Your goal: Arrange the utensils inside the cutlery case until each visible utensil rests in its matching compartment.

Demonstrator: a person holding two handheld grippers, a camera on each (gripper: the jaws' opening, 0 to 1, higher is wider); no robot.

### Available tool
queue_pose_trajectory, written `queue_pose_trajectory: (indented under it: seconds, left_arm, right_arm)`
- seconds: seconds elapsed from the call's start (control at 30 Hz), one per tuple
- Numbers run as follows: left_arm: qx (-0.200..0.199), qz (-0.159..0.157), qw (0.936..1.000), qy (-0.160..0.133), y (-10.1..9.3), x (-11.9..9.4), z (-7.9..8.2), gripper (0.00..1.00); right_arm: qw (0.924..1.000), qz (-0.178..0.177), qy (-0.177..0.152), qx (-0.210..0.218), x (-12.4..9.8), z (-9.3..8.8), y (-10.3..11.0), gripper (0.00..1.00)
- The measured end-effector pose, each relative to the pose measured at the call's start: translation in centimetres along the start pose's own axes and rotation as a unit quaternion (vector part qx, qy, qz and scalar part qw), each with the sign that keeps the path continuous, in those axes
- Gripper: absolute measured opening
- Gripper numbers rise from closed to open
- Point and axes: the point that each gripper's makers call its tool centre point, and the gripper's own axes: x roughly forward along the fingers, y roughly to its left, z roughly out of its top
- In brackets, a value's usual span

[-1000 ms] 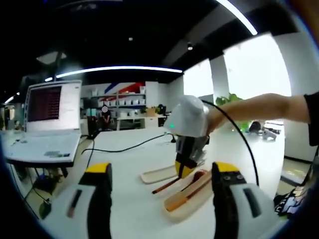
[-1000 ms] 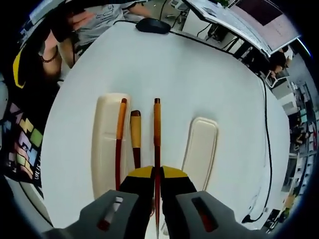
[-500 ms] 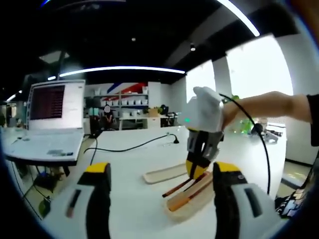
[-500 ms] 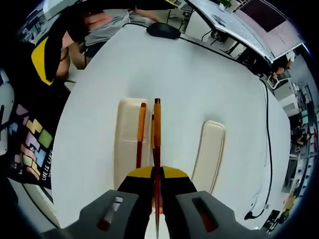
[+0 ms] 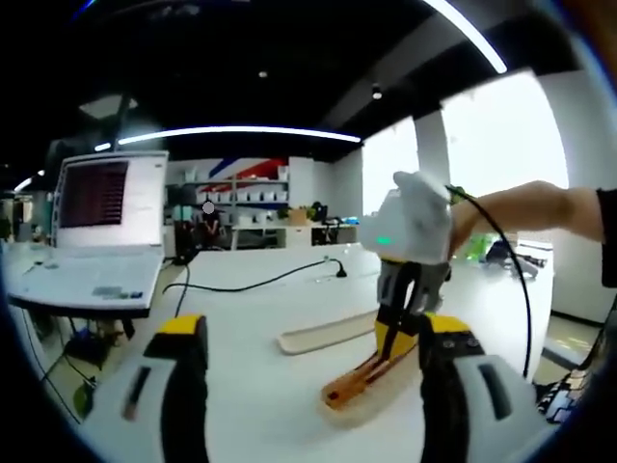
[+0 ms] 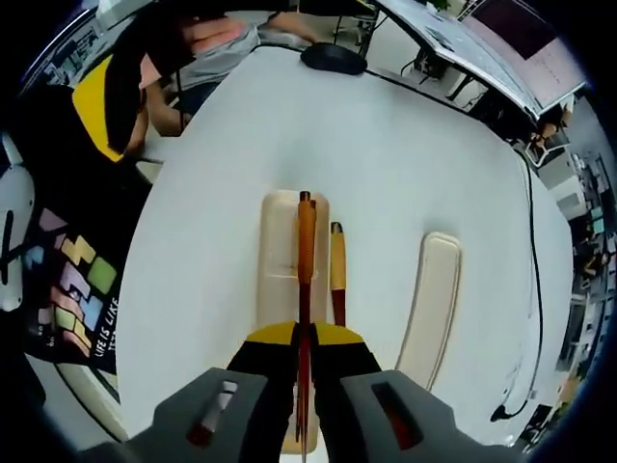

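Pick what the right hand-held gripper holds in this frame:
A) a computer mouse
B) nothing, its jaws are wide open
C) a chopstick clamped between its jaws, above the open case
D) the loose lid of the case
C: in the right gripper view the right hand-held gripper has its jaws shut on a chopstick, which runs forward over the cream case; the lid lies apart on the table.

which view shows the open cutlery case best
The right gripper view: it looks down on the cutlery case, showing its outline on the white table under the utensil held by the right gripper. The left gripper view shows the case low and edge-on, partly behind the left gripper's jaw.
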Motion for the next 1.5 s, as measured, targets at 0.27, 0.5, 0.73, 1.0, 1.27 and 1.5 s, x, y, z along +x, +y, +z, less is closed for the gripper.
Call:
queue_pose_trajectory:
  seconds: [0.27,0.5,0.73,1.0,1.27,1.5]
  left_arm:
    - [0.000,-0.001,1.0000,0.001,-0.2,0.0,0.0,0.96]
    - [0.002,-0.001,1.0000,0.007,-0.1,0.0,-0.3,0.95]
    - [0.003,0.000,1.0000,0.009,-0.1,0.0,-0.4,0.94]
    - [0.003,0.000,0.9999,0.010,-0.2,0.0,-0.5,0.93]
    - [0.005,-0.001,0.9999,0.013,-0.2,0.1,-0.6,0.93]
    - [0.008,-0.004,0.9998,0.018,-0.4,0.2,-0.7,0.93]
  right_arm:
    - [1.0000,0.005,-0.001,0.001,0.5,0.1,0.5,0.02]
    - [0.9999,0.011,-0.004,0.010,0.9,0.1,0.6,0.02]
    - [0.9996,0.016,-0.004,0.023,1.2,0.0,0.7,0.03]
    - [0.9993,0.019,0.001,0.032,1.5,-0.2,1.0,0.03]
    - [0.9989,0.028,-0.005,0.036,1.6,-0.2,1.1,0.03]
    - [0.9990,0.019,-0.008,0.041,1.6,-0.1,0.9,0.04]
